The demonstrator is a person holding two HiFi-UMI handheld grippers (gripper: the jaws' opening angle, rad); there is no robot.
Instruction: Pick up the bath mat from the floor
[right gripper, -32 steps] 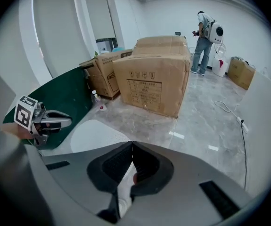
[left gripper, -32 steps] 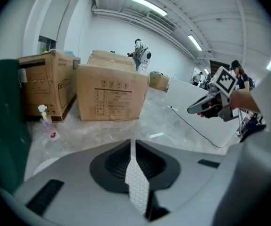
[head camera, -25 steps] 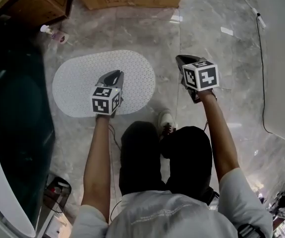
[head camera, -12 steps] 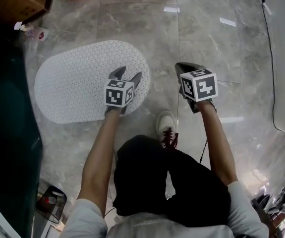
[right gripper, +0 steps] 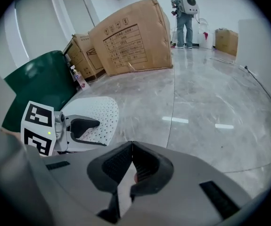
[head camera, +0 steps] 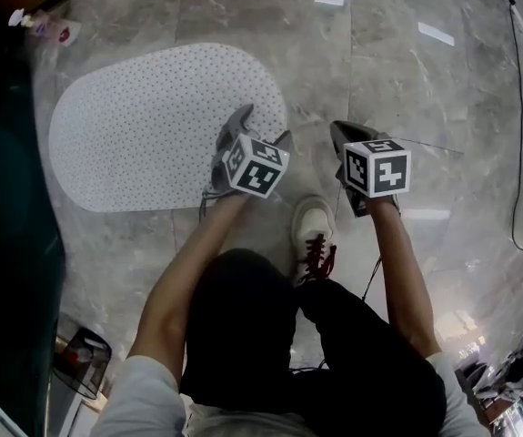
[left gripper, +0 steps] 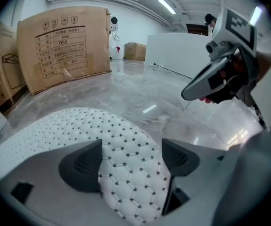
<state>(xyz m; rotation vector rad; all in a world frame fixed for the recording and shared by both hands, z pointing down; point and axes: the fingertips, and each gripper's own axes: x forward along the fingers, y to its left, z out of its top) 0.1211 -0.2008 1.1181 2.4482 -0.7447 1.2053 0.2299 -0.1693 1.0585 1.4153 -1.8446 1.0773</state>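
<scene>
Head view is showing the bath mat (head camera: 152, 126) lying flat on the floor (head camera: 407, 71) in the upper left of the frame. Its long axis is running from the left edge toward the centre, tilting slightly upward, and its rounded right end is pointing at the grippers. The left gripper (head camera: 263, 126) is hanging over that end. Its fingers (left gripper: 83, 166) have just been opening and are standing wide, with the mat's curved edge showing between them, though whether the tips are touching it is hard to tell. The right gripper (head camera: 341, 133) is sitting farther right over bare floor, clear of the mat, its fingers pressing together on nothing. The left gripper is nearer, so the grasp is probably falling to it.
</scene>
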